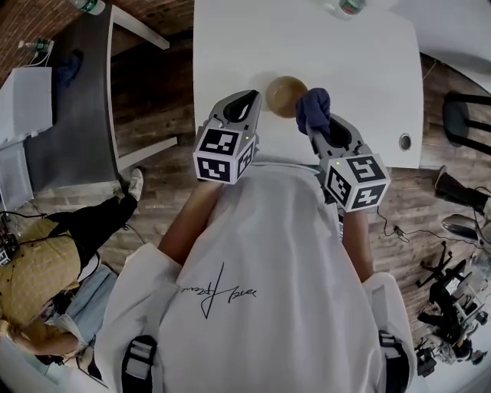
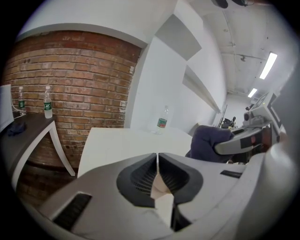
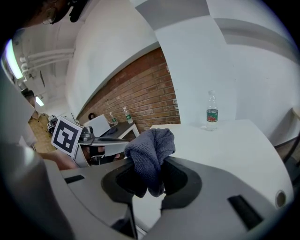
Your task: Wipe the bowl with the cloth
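A brown bowl (image 1: 282, 94) stands on the white table (image 1: 345, 69) near its front edge. My left gripper (image 1: 251, 95) sits just left of the bowl, pointing at it. In the left gripper view its tips (image 2: 158, 155) stand a thin slit apart with nothing pressed between the pads, and the tan bowl (image 2: 159, 183) shows through the gap beneath them. My right gripper (image 1: 314, 125) is just right of the bowl and is shut on a dark blue cloth (image 1: 313, 106). The cloth (image 3: 150, 149) bunches up out of the right gripper (image 3: 147, 159).
A water bottle (image 1: 349, 6) stands at the table's far edge. A cable hole (image 1: 404, 141) sits in the front right corner. A dark side table (image 1: 77, 92) stands to the left. A person (image 1: 46, 261) sits at lower left, and a chair (image 1: 460, 115) is at right.
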A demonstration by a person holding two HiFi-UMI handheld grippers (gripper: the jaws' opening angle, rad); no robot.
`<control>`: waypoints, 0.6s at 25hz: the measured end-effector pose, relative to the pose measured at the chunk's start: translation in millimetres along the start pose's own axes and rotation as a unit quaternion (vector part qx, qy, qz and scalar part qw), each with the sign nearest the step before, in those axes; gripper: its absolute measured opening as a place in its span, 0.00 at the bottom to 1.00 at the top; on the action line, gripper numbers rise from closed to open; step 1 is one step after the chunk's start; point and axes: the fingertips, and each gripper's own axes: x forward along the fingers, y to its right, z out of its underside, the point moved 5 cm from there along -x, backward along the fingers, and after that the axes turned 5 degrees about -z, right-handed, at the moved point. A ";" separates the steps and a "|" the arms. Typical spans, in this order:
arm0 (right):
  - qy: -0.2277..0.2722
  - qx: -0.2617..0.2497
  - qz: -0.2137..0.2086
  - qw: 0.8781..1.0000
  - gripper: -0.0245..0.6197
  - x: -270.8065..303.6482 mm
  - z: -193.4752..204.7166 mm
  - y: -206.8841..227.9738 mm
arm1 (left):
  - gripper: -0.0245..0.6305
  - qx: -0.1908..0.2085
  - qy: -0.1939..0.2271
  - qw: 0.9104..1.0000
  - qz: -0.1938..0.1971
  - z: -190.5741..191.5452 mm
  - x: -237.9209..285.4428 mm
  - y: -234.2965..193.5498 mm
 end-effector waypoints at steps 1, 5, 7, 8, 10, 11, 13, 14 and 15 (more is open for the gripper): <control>-0.006 -0.001 0.001 1.000 0.17 1.7 2.1 1.7 | 0.07 -0.001 -0.006 1.000 -0.003 3.1 2.1 -0.7; -0.029 -0.009 0.012 0.999 0.17 7.2 6.5 9.1 | 0.09 -0.008 -0.021 1.000 -0.016 9.0 14.0 -7.6; -0.034 -0.010 0.011 0.999 0.17 10.2 7.3 11.4 | 0.10 -0.010 -0.028 0.999 -0.019 10.3 22.2 -11.6; -0.038 -0.009 0.010 0.999 0.17 11.6 8.9 12.4 | 0.10 -0.012 -0.033 0.999 -0.019 12.3 25.9 -12.8; -0.044 -0.005 0.011 0.999 0.17 13.6 12.4 14.7 | 0.10 -0.018 -0.044 0.999 -0.016 17.6 32.6 -13.2; -0.046 -0.005 0.015 0.999 0.17 14.3 13.7 15.4 | 0.10 -0.022 -0.051 0.998 -0.014 20.5 35.6 -13.2; -0.047 -0.012 0.026 0.998 0.17 15.1 15.1 15.9 | 0.11 -0.027 -0.065 0.997 -0.008 25.6 42.1 -13.5; -0.049 -0.017 0.030 0.998 0.17 15.7 15.6 16.0 | 0.12 -0.027 -0.071 0.997 -0.006 27.7 45.6 -13.8; -0.052 -0.022 0.032 0.998 0.17 16.5 16.6 15.9 | 0.12 -0.026 -0.076 0.997 -0.004 29.7 48.6 -14.1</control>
